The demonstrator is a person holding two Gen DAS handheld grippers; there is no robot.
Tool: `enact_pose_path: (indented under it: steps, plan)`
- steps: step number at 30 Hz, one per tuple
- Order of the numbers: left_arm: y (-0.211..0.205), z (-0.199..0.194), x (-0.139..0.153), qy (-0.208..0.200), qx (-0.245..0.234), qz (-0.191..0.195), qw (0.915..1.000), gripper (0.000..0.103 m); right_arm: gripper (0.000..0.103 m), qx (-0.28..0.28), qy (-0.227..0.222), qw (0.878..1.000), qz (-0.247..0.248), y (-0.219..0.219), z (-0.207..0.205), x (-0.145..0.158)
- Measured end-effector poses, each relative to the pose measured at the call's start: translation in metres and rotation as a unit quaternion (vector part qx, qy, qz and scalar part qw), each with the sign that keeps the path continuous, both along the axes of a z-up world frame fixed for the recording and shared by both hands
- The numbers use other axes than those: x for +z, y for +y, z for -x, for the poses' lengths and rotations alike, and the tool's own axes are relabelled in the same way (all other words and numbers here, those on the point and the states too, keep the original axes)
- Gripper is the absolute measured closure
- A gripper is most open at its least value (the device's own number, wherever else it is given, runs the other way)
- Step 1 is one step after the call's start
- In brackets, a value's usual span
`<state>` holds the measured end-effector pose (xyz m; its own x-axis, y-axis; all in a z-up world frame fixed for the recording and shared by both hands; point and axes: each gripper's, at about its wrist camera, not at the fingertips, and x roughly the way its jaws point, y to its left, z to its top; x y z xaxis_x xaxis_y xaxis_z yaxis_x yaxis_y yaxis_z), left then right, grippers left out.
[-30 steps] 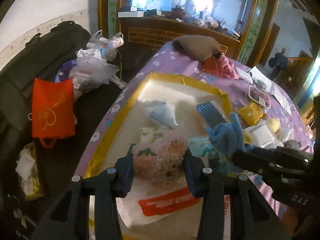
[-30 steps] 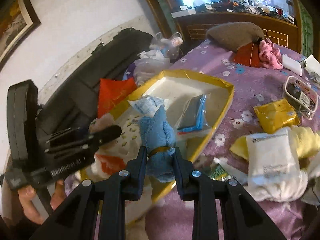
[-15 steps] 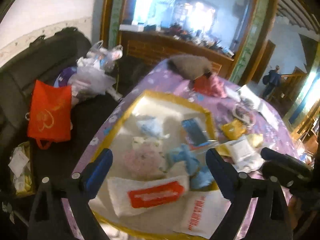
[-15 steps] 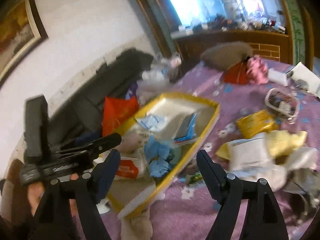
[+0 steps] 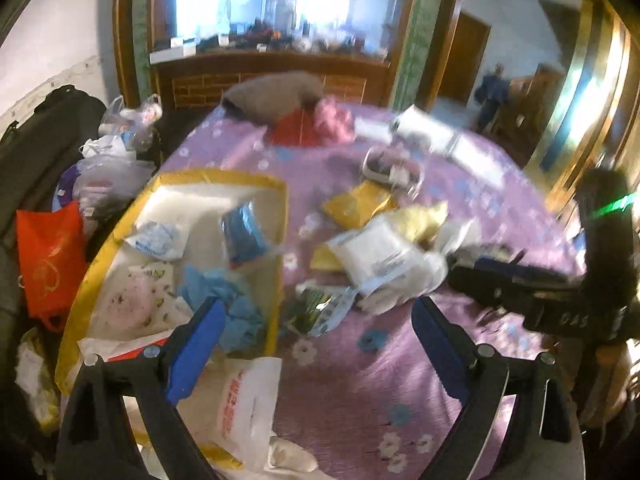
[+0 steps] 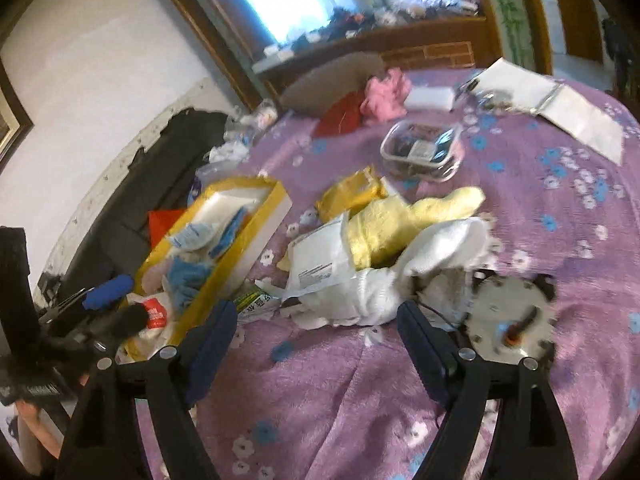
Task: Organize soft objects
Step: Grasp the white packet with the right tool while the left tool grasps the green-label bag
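Yellow-rimmed box (image 5: pixel 282 216) holds a blue cloth (image 5: pixel 224 292) and packets; both claws, left (image 5: pixel 316 336) and right (image 6: pixel 316 344), gape empty.

Tray (image 5: pixel 282 216) on table's (image 5: pixel 360 380) left side; cloth (image 5: pixel 224 292) inside it. Packet (image 5: pixel 376 256), towels (image 6: pixel 420 256) to its right; container (image 6: pixel 420 152) behind them.

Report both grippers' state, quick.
Left gripper: jaws wide open, holding nothing.
Right gripper: jaws wide open, holding nothing.
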<state>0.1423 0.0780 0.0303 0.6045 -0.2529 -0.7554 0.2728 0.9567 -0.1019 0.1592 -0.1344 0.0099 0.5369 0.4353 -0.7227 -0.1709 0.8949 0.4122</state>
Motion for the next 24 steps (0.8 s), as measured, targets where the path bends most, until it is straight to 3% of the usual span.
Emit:
enact_pose_path:
  steps: [5, 7, 10, 11, 12, 13, 16, 18, 20, 24]
  plan:
    - [0.009, 0.002, -0.012, 0.010, -0.006, 0.005, 0.9999, 0.009, 0.022, 0.002, 0.003, 1.000, 0.022, 0.019, -0.036, -0.006]
    - [0.008, 0.004, -0.014, 0.009, -0.015, -0.005, 0.9998, 0.009, 0.025, 0.000, 0.024, 0.999, 0.037, 0.026, -0.053, -0.015]
    - [0.005, 0.007, -0.016, 0.002, -0.023, -0.028, 0.9993, 0.009, 0.043, -0.006, 0.059, 0.995, 0.083, 0.038, -0.072, -0.039]
    - [0.003, 0.006, -0.018, 0.005, -0.026, -0.030, 0.9992, 0.009, 0.047, -0.006, 0.046, 0.993, 0.108, 0.044, -0.072, -0.041]
    - [0.002, 0.005, -0.019, 0.009, -0.029, -0.031, 0.9991, 0.009, 0.059, -0.010, 0.038, 0.991, 0.125, 0.047, -0.070, -0.042]
    - [-0.001, 0.002, -0.022, 0.014, -0.033, -0.032, 0.9988, 0.009, 0.071, -0.013, 0.035, 0.992, 0.123, 0.046, -0.067, -0.040]
    - [-0.012, -0.003, -0.029, 0.016, -0.052, -0.046, 0.9974, 0.009, 0.090, -0.010, 0.012, 0.995, 0.097, 0.035, -0.053, -0.027]
    - [-0.025, -0.008, -0.037, 0.020, -0.070, -0.066, 0.9952, 0.010, 0.094, -0.004, -0.009, 0.997, 0.070, 0.025, -0.039, -0.016]
    - [-0.034, -0.015, -0.046, 0.032, -0.074, -0.091, 0.9926, 0.026, 0.097, -0.003, -0.021, 0.998, 0.056, 0.017, -0.026, -0.006]
    - [-0.051, -0.023, -0.054, 0.015, -0.080, -0.159, 0.9840, 0.037, 0.098, -0.019, -0.042, 0.999, 0.017, 0.000, 0.001, 0.009]
